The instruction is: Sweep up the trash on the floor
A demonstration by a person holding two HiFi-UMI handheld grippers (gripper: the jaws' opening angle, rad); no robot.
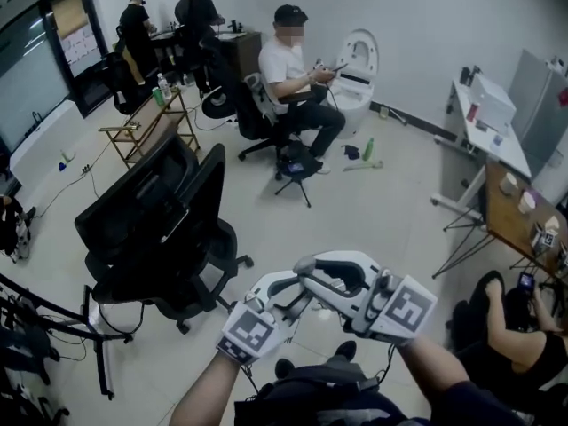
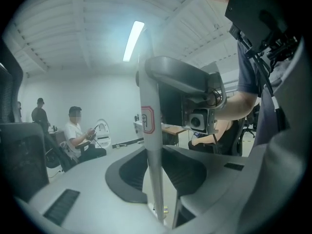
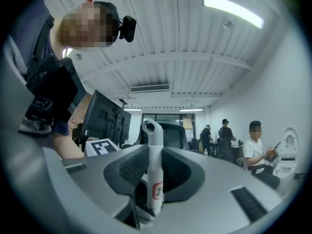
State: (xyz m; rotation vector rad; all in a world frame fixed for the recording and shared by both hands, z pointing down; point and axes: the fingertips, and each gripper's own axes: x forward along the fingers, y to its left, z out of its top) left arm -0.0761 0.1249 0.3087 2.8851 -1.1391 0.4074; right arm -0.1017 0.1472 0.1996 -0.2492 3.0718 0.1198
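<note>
Pinching white pole (image 2: 147, 116) in left claw (image 2: 158, 182), looped handle (image 3: 154, 143) in right claw (image 3: 152, 174), bottoms unseen.

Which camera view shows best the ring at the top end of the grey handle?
The right gripper view: the ring stands plain above the right claw, which grips the grey handle. The left gripper view shows a labelled shaft between its jaws, top end washed out. In the head view I cannot find it.

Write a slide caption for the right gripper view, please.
Right gripper clamps an upright, pale grey plastic handle with a looped top and red-edged label.
</note>
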